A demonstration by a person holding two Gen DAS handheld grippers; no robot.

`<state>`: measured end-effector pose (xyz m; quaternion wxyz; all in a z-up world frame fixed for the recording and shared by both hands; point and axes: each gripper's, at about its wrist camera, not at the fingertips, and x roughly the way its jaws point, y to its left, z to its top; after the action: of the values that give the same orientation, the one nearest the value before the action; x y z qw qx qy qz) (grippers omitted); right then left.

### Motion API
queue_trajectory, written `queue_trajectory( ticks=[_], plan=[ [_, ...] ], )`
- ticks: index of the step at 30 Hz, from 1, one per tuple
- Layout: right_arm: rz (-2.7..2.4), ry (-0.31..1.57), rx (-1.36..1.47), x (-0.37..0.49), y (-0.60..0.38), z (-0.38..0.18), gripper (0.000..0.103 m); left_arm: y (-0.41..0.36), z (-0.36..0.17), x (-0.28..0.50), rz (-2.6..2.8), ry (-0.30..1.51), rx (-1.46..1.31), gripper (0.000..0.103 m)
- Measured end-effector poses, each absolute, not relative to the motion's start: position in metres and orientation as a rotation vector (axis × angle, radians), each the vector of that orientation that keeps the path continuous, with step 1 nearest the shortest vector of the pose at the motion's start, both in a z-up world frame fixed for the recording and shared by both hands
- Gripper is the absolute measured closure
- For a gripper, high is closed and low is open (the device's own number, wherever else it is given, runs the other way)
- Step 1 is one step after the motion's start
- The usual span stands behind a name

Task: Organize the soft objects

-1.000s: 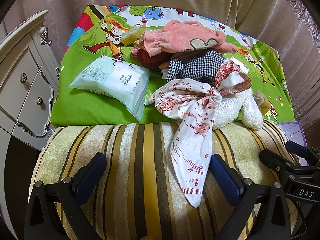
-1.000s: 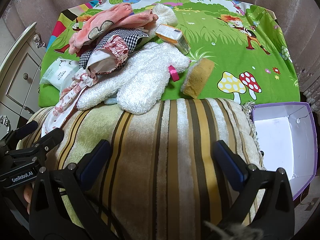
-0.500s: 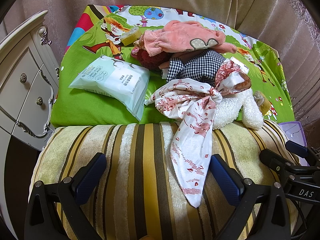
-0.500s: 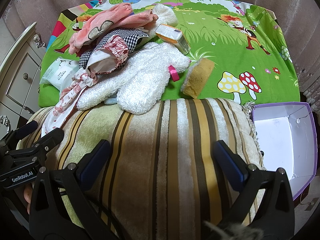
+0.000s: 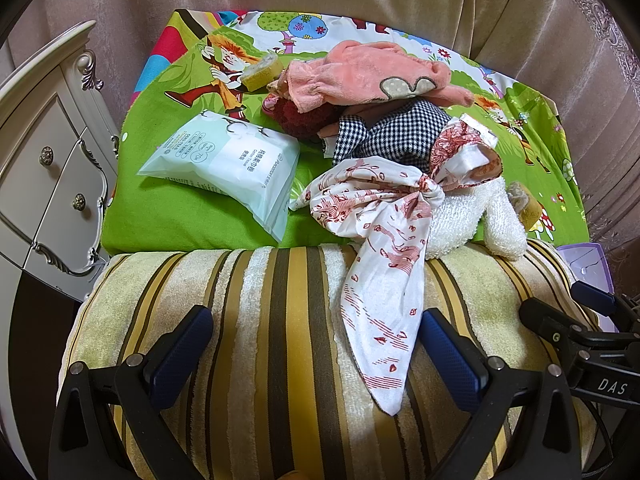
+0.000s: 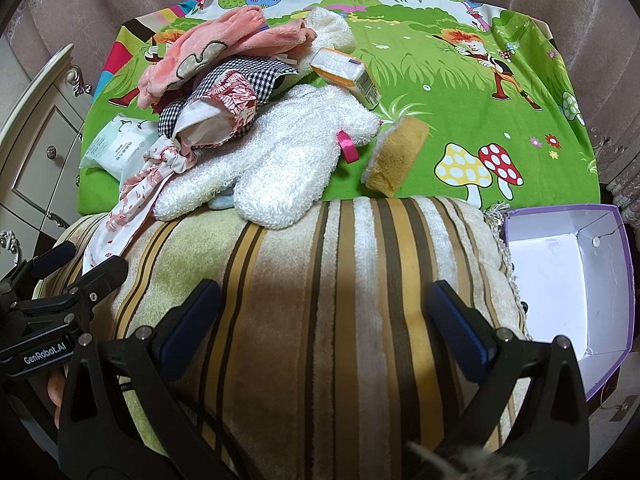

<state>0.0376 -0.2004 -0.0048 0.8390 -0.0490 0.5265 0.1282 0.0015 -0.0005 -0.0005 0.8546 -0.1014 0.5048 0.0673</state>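
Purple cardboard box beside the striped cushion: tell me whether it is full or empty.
Empty, as far as visible. The purple cardboard box is open on top, and its white interior shows bare; its near corner is hidden by the right gripper.

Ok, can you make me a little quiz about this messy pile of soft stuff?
1. True or false: the left gripper is squeezing something.
2. What lies on the white mitt: A) the pink loop, B) the sponge, C) the tissue pack?
3. Fill in: the purple box beside the striped cushion is ____.

Key: 1. False; both it and the right gripper are open over the cushion. 2. A. 3. Empty.
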Motion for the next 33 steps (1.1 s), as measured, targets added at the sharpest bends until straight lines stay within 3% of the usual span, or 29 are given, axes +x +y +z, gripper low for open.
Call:
queue_trajectory(
  ticks=[33],
  plan=[
    [0.269, 1.104, -0.106, 0.036, -0.1985, -0.0066, 0.0, 0.0045, 0.0042, -0.0011, 0.116, 1.054, -0.26, 0.0]
  ],
)
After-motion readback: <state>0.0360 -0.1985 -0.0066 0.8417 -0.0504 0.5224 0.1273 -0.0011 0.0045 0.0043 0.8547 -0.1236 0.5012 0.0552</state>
